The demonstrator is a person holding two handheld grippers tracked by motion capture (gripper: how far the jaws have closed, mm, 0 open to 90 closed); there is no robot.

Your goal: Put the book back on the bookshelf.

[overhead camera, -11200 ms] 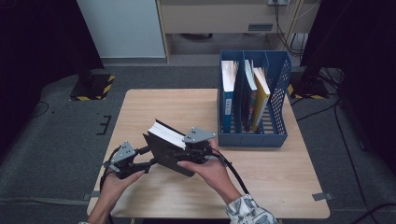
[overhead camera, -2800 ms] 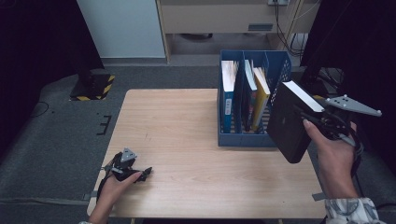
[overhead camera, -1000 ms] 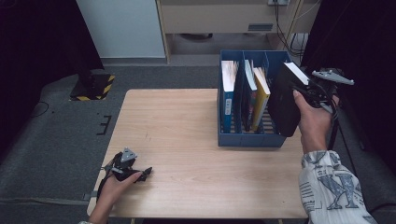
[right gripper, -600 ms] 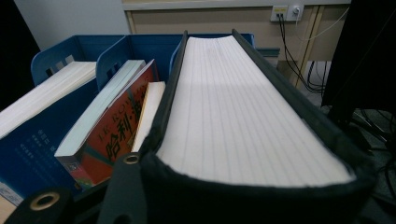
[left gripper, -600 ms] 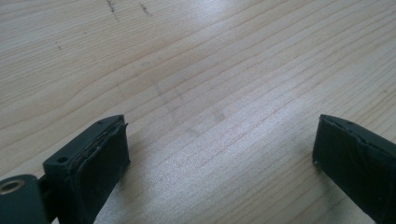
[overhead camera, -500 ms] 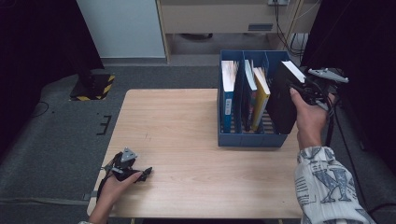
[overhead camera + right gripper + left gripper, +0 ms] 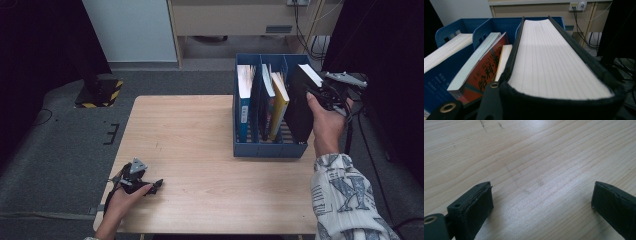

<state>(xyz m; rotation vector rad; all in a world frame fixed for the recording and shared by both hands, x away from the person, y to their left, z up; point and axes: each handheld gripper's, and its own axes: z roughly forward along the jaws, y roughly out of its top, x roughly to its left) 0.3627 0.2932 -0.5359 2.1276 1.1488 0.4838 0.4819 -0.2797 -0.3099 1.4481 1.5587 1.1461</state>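
Observation:
A thick black-covered book (image 7: 299, 107) stands tilted in the right-hand compartment of the blue file rack (image 7: 267, 150). My right gripper (image 7: 320, 92) is shut on the book's upper near corner, and its white page edge (image 7: 549, 57) runs away between the jaws toward the rack's back wall (image 7: 501, 23). At the table's front left corner, my left gripper (image 7: 158, 184) rests on the wood. It is open, its black pads (image 7: 480, 205) wide apart with only bare wood (image 7: 536, 157) between them.
A blue book with white pages (image 7: 245, 102) fills the rack's left compartment. A pale book (image 7: 265, 97) and a yellow one (image 7: 279, 102) lean in the middle compartment, beside the red-orange cover (image 7: 481, 72). Cables (image 7: 350, 125) hang past the table's right edge.
Earlier both grippers held the black book at the table's front; then the right one carried it past the rack's right side. Over the last second it has stood in the right compartment, barely moving.

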